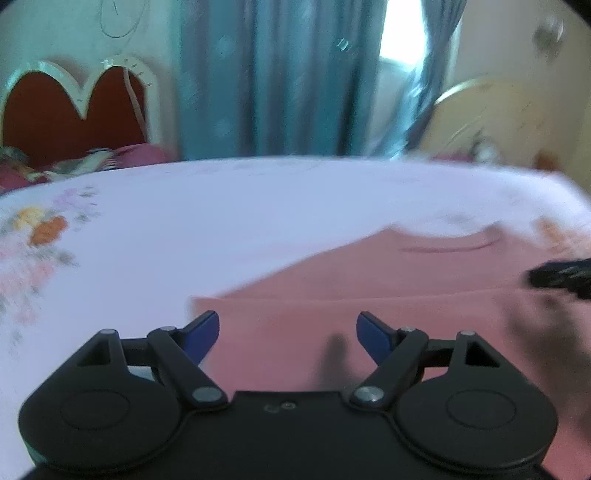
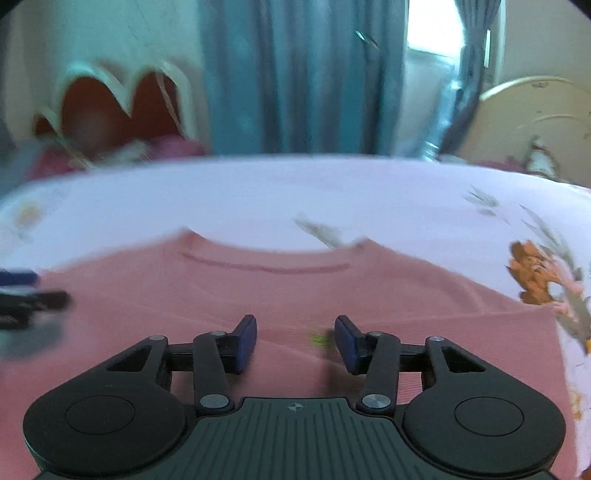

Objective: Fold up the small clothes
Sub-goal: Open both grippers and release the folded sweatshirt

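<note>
A pink shirt (image 2: 295, 295) lies flat on the white floral bedsheet (image 2: 258, 192), its neckline toward the far side. It also shows in the left wrist view (image 1: 369, 288), reaching to the right edge. My left gripper (image 1: 288, 328) is open and empty above the shirt's left part. My right gripper (image 2: 295, 336) is open and empty above the shirt's middle, below the collar. The right gripper's dark tip (image 1: 561, 277) shows at the right edge of the left wrist view. The left gripper's blurred tip (image 2: 26, 291) shows at the left edge of the right wrist view.
A headboard (image 1: 74, 107) with red panels and pillows (image 1: 96, 158) stands at the far left. Blue curtains (image 1: 277, 74) hang behind the bed beside a bright window (image 2: 432, 29). A cream headboard (image 2: 535, 114) stands at the far right. Both views are blurred.
</note>
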